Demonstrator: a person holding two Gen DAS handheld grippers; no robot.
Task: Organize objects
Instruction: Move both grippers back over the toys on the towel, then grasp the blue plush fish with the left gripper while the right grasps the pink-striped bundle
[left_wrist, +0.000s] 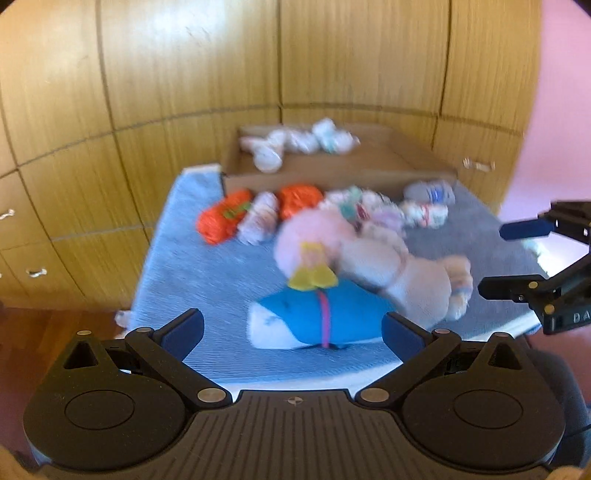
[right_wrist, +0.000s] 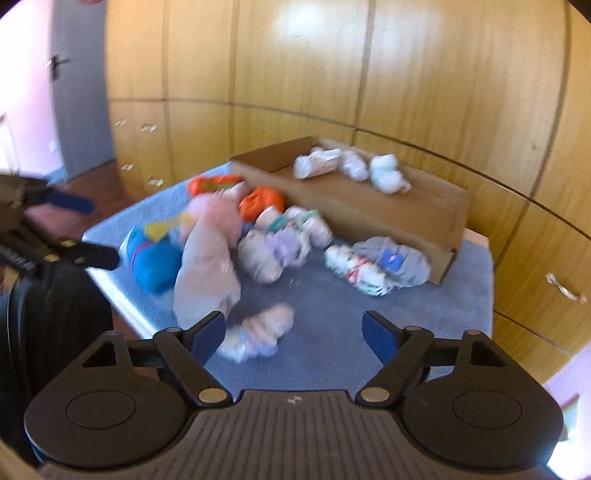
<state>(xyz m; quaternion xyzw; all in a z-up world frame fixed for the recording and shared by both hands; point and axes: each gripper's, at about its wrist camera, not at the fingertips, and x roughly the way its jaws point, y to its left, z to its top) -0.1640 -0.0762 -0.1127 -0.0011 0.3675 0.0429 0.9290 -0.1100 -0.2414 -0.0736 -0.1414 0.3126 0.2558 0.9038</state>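
Observation:
Rolled sock bundles lie on a blue mat (left_wrist: 207, 266) (right_wrist: 332, 314): two orange ones (left_wrist: 221, 218) (right_wrist: 262, 201), several pale ones (right_wrist: 273, 251), and a grey one (right_wrist: 391, 260). A pink fluffy toy (left_wrist: 369, 254) (right_wrist: 210, 240) rests against a blue-and-white bundle (left_wrist: 314, 317) (right_wrist: 151, 258). My left gripper (left_wrist: 293, 328) (right_wrist: 85, 229) is open, and the blue-and-white bundle lies just ahead between its fingers, untouched. My right gripper (right_wrist: 293, 332) (left_wrist: 517, 258) is open over the mat, with a small pale bundle (right_wrist: 258, 332) beside its left finger. The cardboard box (left_wrist: 332, 177) (right_wrist: 369, 214) behind holds several white bundles (right_wrist: 351, 166).
Wooden cabinet doors (left_wrist: 184, 74) (right_wrist: 443, 92) with small handles (right_wrist: 565, 288) stand close behind and beside the mat. A grey door (right_wrist: 77, 110) is at the far left. Red-brown floor (left_wrist: 55, 332) lies left of the mat. Both views are blurred.

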